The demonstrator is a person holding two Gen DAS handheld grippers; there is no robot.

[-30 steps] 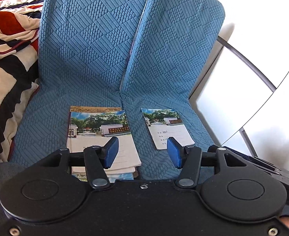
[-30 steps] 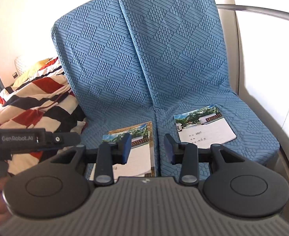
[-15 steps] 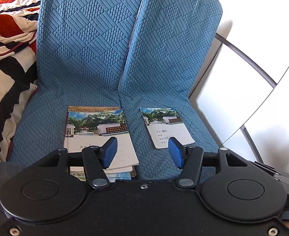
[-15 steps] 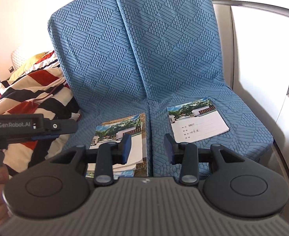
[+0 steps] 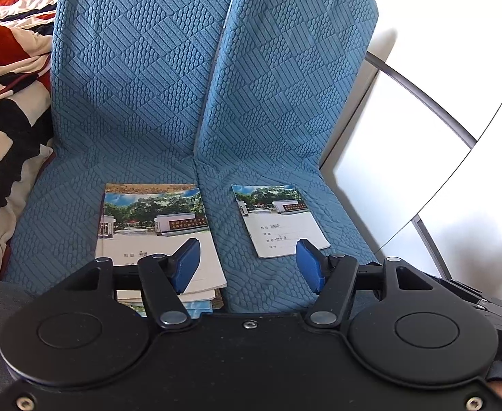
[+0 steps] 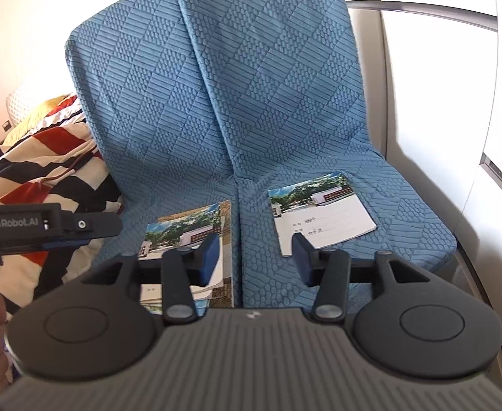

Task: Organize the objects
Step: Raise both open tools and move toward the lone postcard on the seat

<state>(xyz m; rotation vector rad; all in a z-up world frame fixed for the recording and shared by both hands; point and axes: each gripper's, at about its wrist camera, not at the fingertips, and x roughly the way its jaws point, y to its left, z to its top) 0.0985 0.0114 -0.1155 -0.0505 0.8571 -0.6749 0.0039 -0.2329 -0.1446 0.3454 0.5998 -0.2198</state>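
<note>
Left claw: the left gripper [image 5: 247, 263] was spread wide with nothing between its blue pads [image 5: 188, 264]. It hung just above the front of the seat.
Right claw: the right gripper [image 6: 256, 257] was spread wide too, and it held nothing.
Pile of books: a stack of notebooks [image 5: 158, 239] lay flat on the left seat cushion [image 5: 55, 226], close to the seam in the middle (the top one had a picture of trees and a building on it).
Lone book: a single notebook [image 5: 280, 224] lay flat on the right seat cushion [image 5: 339, 205], a bit turned, and apart from the pile.
Same things from the right claw: the pile [image 6: 196, 236] sat left of the seam and the lone book [image 6: 321, 217] sat right of it.
Blanket: a striped blanket [image 5: 8, 96] in red, black and white lay beside the left cushion.
Wall: a white wall [image 5: 439, 51] stood on the right side.
</note>
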